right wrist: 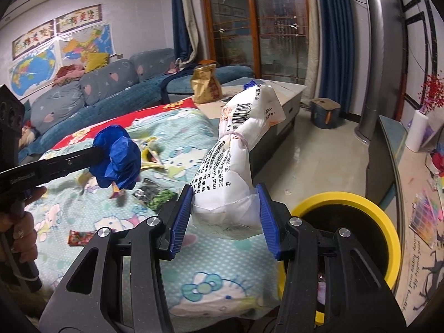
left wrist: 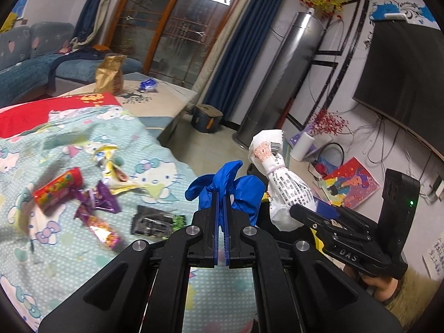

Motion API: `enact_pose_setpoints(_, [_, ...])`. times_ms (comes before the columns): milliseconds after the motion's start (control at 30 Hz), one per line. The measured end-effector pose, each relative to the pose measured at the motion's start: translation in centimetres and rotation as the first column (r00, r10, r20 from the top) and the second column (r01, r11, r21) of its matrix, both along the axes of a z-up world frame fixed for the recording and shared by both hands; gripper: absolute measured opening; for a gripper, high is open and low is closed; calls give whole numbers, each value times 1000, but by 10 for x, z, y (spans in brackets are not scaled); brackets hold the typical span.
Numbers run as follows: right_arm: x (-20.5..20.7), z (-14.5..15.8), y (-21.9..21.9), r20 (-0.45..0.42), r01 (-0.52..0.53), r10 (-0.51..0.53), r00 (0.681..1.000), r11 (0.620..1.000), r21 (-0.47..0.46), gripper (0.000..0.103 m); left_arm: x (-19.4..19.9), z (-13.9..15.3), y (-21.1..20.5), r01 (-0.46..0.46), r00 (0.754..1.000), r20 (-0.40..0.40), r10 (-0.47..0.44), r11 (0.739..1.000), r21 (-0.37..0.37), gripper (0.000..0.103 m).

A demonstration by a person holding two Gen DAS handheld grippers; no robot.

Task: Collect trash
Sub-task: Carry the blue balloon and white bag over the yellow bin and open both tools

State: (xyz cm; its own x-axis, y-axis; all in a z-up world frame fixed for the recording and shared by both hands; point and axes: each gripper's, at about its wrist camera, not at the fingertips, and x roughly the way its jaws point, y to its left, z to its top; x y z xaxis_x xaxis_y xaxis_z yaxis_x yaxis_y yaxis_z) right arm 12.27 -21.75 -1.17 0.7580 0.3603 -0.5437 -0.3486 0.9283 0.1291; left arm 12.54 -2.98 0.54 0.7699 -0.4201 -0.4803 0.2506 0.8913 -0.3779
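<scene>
white bag (right wrist: 230, 183) clamped between right fingers (right wrist: 181, 216).

Bed (left wrist: 155, 149) with Hello Kitty sheet: red wrapper (left wrist: 58, 191), purple wrappers (left wrist: 97, 208), yellow wrapper (left wrist: 111, 163), black packet (left wrist: 155, 220) lie scattered on it.

left wrist: close over cartoon bedsheet (left wrist: 155, 138), facing window doors at 12 o'clock | right wrist: same heading, bin (right wrist: 388, 227) at 4 o'clock | shared: bedsheet, gold bag (left wrist: 109, 75)

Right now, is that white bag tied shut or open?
Tied shut: a thin band cinches the white bag at its neck, above the right tool.
</scene>
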Motion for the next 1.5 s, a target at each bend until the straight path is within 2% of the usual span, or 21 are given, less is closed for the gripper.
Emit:
enact_pose_setpoints(700, [2,-10,-71,-31,177,-177,984,984,-16,39,11,-2,-72,165,986,2,-165,985,46,3])
enact_pose_setpoints(1100, [0,-21,-123,-59,294,-295,954,955,-32,39,27,-11,-127,272,962,-14,-271,960,68,3])
enact_pose_setpoints(1500, [-4,-37,-146,-106,325,-330,938,944,-66,39,45,-34,-179,345,939,-62,-339,931,117,3])
